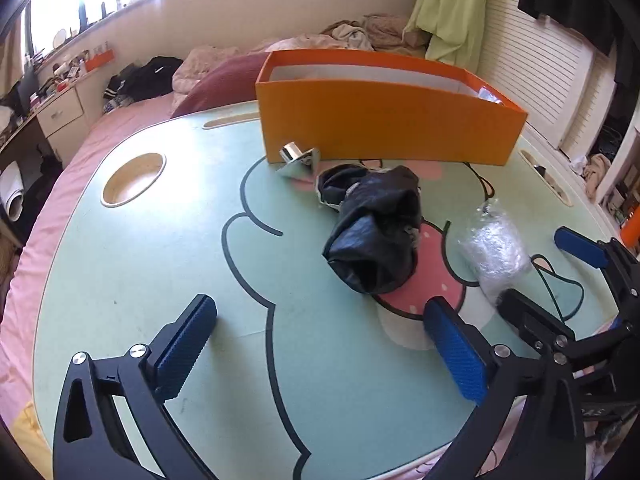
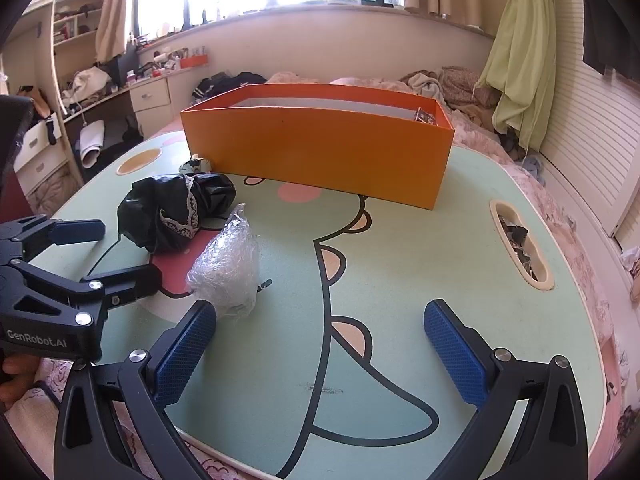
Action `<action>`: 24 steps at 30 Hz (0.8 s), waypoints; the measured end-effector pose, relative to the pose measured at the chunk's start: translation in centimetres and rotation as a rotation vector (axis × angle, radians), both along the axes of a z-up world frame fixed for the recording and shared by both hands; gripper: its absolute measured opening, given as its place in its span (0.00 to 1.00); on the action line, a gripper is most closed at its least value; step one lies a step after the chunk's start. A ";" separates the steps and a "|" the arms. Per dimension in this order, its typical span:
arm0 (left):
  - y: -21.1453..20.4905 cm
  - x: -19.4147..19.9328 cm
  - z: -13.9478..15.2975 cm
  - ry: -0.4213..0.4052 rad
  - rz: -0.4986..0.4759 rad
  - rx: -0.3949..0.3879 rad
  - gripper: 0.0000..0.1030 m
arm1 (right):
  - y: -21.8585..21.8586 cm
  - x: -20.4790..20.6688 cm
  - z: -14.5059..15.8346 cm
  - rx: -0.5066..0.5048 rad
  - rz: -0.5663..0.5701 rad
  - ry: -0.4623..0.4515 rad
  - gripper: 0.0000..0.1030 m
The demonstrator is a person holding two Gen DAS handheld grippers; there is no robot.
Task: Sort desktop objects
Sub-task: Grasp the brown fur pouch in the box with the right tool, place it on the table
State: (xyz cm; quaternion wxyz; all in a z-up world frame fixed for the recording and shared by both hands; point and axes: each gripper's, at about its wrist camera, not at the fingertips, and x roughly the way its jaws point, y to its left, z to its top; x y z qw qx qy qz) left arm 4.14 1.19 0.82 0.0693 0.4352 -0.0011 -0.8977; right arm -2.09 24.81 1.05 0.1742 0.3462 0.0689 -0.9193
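Bedroom lap table point(image 2: 400, 280), cartoon print: orange box point(image 2: 320, 152) at rear for sorted items. Black bag point(image 1: 374, 232), clear wrap point(image 2: 228, 264), foil piece point(image 1: 298, 160) lay loose before it. Left hand-held gripper point(image 1: 320, 344) and right hand-held gripper point(image 2: 320, 344) both gaped wide, empty.

Left gripper point(image 1: 320, 344) and right gripper point(image 2: 320, 344), jaws wide apart, both empty.

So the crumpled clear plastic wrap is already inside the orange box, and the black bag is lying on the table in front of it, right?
Not quite. The clear plastic wrap is not inside the orange box; it lies on the table, beside the black bag. The right wrist view shows this. The bag does lie on the table in front of the box.
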 end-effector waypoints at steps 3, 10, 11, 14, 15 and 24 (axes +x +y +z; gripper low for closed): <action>-0.2 0.1 0.1 0.001 0.004 0.003 1.00 | -0.2 0.0 0.0 0.007 0.004 -0.001 1.00; -0.2 0.1 0.1 0.005 0.005 0.003 1.00 | 1.1 -0.6 4.9 0.006 0.009 0.068 0.98; -0.2 0.1 0.1 0.006 0.006 0.002 1.00 | 1.5 -1.0 7.0 -0.056 0.001 0.084 0.98; -0.2 0.0 0.2 0.008 0.007 -0.001 1.00 | 1.1 -3.5 11.6 -0.184 0.038 0.017 0.98; -0.3 0.1 0.2 0.008 0.006 0.000 1.00 | 0.4 -5.0 12.7 -0.208 0.063 -0.035 0.97; 0.0 -0.1 0.2 0.008 0.006 0.004 1.00 | -8.2 -21.7 9.5 -0.326 0.116 -0.553 0.42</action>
